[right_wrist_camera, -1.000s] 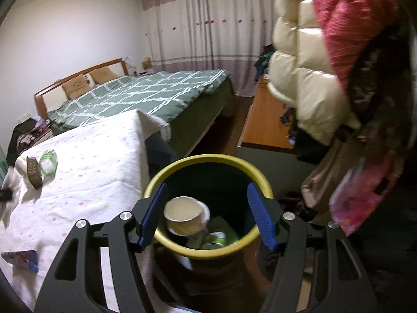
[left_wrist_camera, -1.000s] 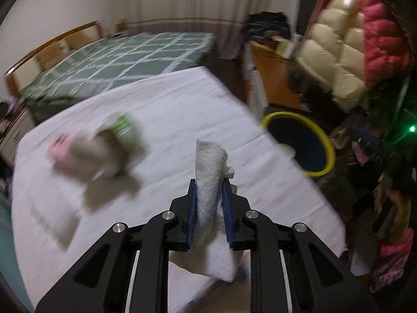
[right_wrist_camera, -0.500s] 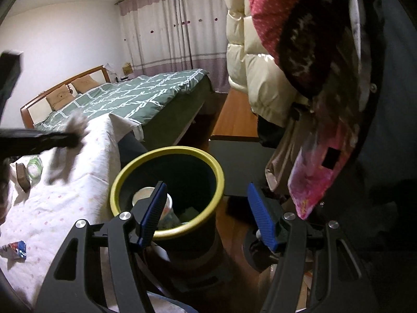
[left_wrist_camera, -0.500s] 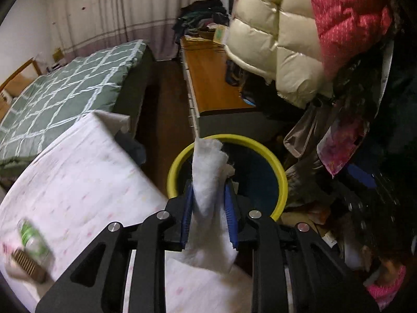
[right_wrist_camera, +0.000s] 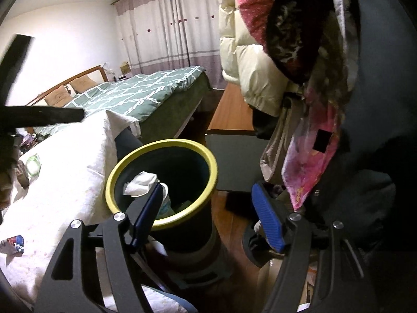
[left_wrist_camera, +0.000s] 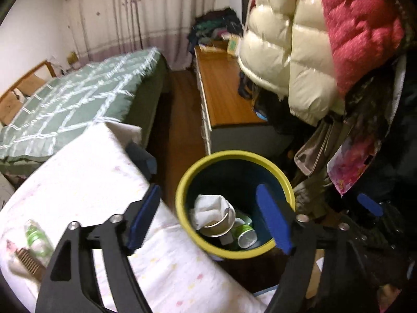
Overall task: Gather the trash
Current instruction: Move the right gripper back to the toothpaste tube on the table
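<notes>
The left gripper (left_wrist_camera: 208,219) hangs above the trash bin (left_wrist_camera: 284,182), its blue pads are wide apart and the jaws are opening, with nothing between them. Seen between its fingers, down in the bin, a crumpled white tissue (left_wrist_camera: 208,207) lies on a paper cup (left_wrist_camera: 221,225), and beside the cup there is a green and white can (left_wrist_camera: 246,237). The bin is dark with a yellow-green rim and it stands on the wooden floor, just beside the edge of the table covered with a white dotted cloth (left_wrist_camera: 86,182). The right gripper (right_wrist_camera: 206,214) is near the same bin (right_wrist_camera: 208,156), a little to the side; its jaws are also apart and opening, and they hold nothing. In its view the white tissue (right_wrist_camera: 139,181) sits at the top of the trash, touching the cup (right_wrist_camera: 164,198). On the cloth (right_wrist_camera: 65,177), further away from the bin, there are a green-rimmed round container (right_wrist_camera: 33,164) and a brown comb (right_wrist_camera: 22,174) next to it, and a small coloured wrapper (right_wrist_camera: 14,244) lies near the table edge. Behind the table stands a bed with a green checked cover (left_wrist_camera: 75,99). On the other side of the bin hang a cream puffer jacket (left_wrist_camera: 284,44) and a red one (left_wrist_camera: 362,23), above a low wooden cabinet (left_wrist_camera: 224,94).
</notes>
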A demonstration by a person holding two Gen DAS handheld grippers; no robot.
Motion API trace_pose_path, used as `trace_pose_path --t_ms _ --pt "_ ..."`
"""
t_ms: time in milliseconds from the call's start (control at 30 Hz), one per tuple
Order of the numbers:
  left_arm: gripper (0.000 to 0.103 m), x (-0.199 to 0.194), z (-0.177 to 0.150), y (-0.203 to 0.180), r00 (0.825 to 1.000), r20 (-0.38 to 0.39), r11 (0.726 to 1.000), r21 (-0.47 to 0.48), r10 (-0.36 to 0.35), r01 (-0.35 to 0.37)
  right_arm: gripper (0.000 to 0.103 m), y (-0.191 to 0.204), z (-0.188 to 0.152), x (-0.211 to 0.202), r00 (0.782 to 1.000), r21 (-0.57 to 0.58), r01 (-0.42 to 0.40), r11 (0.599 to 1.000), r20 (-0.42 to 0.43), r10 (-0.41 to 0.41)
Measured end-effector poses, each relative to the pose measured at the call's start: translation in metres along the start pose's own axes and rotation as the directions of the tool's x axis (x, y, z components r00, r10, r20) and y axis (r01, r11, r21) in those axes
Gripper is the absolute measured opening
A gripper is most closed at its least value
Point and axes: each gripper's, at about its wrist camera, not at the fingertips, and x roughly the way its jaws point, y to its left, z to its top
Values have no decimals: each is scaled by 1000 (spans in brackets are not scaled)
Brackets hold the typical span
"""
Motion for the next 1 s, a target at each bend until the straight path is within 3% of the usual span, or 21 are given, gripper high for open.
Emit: trace_pose_path --t_ms 233,433,567,700,767,867,1000 --pt "91 -88 -43 47 993 105 990 -134 50 -36 68 26 -2 1 999 -38 -37 999 -15 37" --pt "93 -162 -105 103 967 154 950 -272 201 -154 68 57 -1 -2 998 -94 -68 993 -22 66" --pt "93 -201 -155 142 935 123 893 -360 333 -270 68 79 0 -4 995 -127 -96 987 -32 93" --pt "93 -232 -202 174 915 95 837 -451 392 -312 69 112 -1 -7 989 -174 -149 974 -48 142" --pt "93 -247 -225 188 897 79 801 -489 435 -345 69 133 -3 -8 982 -206 -186 961 -61 177" --pt "93 -268 -254 205 869 56 751 -532 492 -390 69 170 -10 -11 965 -258 -260 931 -97 242" --pt "93 -288 -281 219 846 48 711 -568 532 -415 69 229 -27 -19 936 -359 -351 865 -154 316"
